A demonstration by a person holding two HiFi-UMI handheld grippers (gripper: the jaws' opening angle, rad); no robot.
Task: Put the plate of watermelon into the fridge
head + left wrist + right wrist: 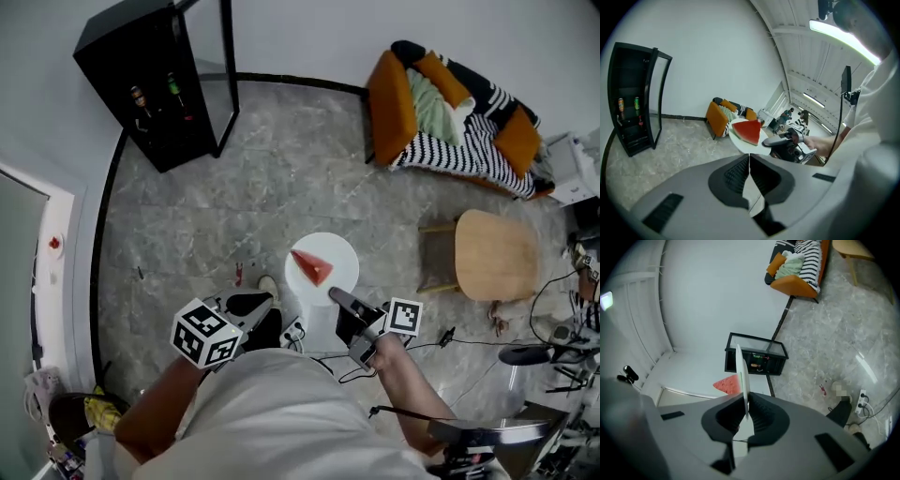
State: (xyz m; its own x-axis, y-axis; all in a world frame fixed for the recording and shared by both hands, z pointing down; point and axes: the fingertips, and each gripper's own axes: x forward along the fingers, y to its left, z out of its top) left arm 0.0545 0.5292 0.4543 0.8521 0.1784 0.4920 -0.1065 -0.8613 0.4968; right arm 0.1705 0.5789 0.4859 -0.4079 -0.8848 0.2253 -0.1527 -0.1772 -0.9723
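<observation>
Two pairs of tongs are in the person's hands, held above a grey stone floor. At the far left, against the wall, stands a black fridge with its glass door swung open. A few bottles show on a shelf inside.

Nearer the person, the left tongs point up and to the right, toward the plate. In the left gripper view their two jaws are pressed together with nothing between them, and the plate shows beyond the tips.

The white plate is held in the air, well apart from the fridge and roughly level. A single red wedge of watermelon lies on it. A white power strip lies on the floor beside the person's feet.

The right tongs are clamped on the plate's rim on the side nearest the person. In the right gripper view the plate runs edge-on straight into the jaws. The pads squeeze it from both sides, and the watermelon shows to the left of the plate's edge.

Further right, by the far wall, is an orange armchair with a black-and-white striped blanket over it. In front of it stands a small wooden table.
</observation>
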